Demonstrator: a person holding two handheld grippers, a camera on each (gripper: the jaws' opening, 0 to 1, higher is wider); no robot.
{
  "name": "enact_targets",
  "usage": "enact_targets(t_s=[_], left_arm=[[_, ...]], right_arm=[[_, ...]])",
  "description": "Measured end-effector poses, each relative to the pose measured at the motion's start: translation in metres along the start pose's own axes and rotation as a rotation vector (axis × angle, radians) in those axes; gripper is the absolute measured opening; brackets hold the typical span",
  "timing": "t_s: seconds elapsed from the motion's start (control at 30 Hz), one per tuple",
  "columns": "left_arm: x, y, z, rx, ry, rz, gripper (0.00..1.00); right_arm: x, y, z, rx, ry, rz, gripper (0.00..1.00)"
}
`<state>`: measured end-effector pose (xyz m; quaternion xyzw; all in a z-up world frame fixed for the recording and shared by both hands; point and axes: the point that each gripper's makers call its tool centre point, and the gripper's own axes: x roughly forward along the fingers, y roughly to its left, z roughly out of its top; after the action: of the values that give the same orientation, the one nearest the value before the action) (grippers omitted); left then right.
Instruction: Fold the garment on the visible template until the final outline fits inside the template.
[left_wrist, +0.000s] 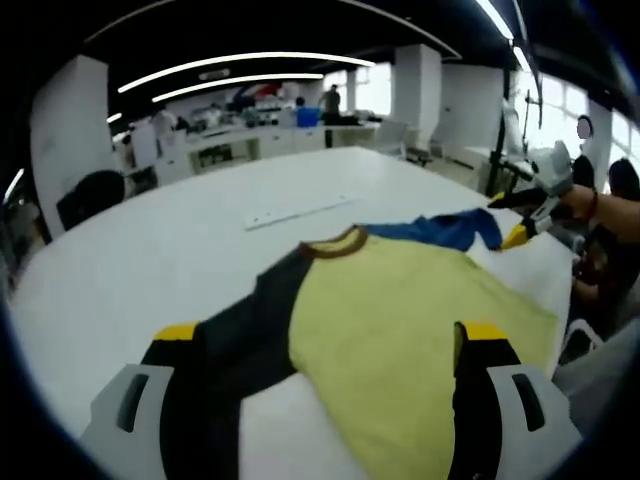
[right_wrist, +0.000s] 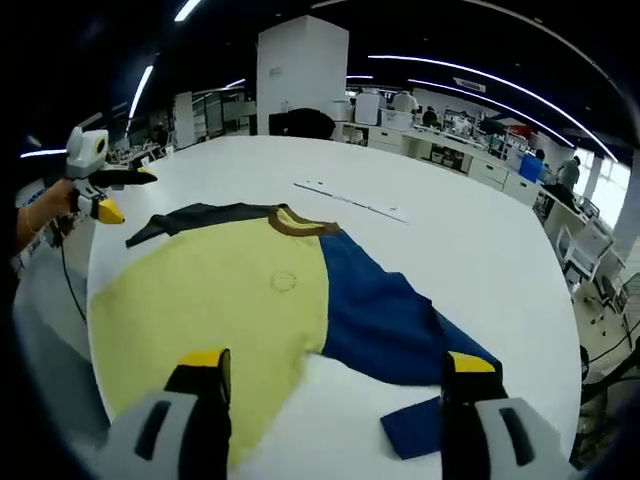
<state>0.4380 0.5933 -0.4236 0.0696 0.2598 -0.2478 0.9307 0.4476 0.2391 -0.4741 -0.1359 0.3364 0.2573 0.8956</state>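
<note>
A T-shirt lies flat on the white table (left_wrist: 180, 250), with a yellow body (left_wrist: 400, 320), a brown collar (left_wrist: 335, 243), a dark grey sleeve (left_wrist: 250, 330) and a blue sleeve (left_wrist: 445, 230). My left gripper (left_wrist: 330, 335) is open, its jaws wide apart over the dark sleeve and the yellow hem. In the right gripper view the yellow body (right_wrist: 220, 290) and blue sleeve (right_wrist: 390, 320) spread out ahead of my open right gripper (right_wrist: 337, 362). The left gripper (right_wrist: 125, 193), held by a hand, hovers beside the dark sleeve (right_wrist: 200, 215). The right gripper (left_wrist: 510, 218) sits by the blue sleeve's end.
A thin white strip (left_wrist: 295, 212) lies on the table beyond the collar. The table's edge runs close on the person's side (right_wrist: 95, 330). Desks, a black chair (left_wrist: 90, 195) and a white pillar (right_wrist: 300, 70) stand farther back.
</note>
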Motion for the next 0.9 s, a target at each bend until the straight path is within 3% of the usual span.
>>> enact_targets(t_s=[0.27, 0.53, 0.77, 0.9], left_arm=[[-0.006, -0.006, -0.004, 0.001, -0.009, -0.006, 0.98], [-0.007, -0.009, -0.007, 0.041, -0.003, 0.000, 0.94], [-0.009, -0.005, -0.009, 0.012, -0.006, 0.013, 0.91], [-0.010, -0.004, -0.011, 0.011, 0.000, 0.016, 0.90]], right_arm=[[-0.001, -0.020, -0.034, -0.015, 0.061, -0.043, 0.71], [0.007, -0.033, -0.064, -0.002, 0.120, -0.072, 0.46], [0.013, -0.044, -0.079, -0.029, 0.162, -0.122, 0.31], [0.010, -0.049, -0.075, -0.061, 0.164, -0.161, 0.21]])
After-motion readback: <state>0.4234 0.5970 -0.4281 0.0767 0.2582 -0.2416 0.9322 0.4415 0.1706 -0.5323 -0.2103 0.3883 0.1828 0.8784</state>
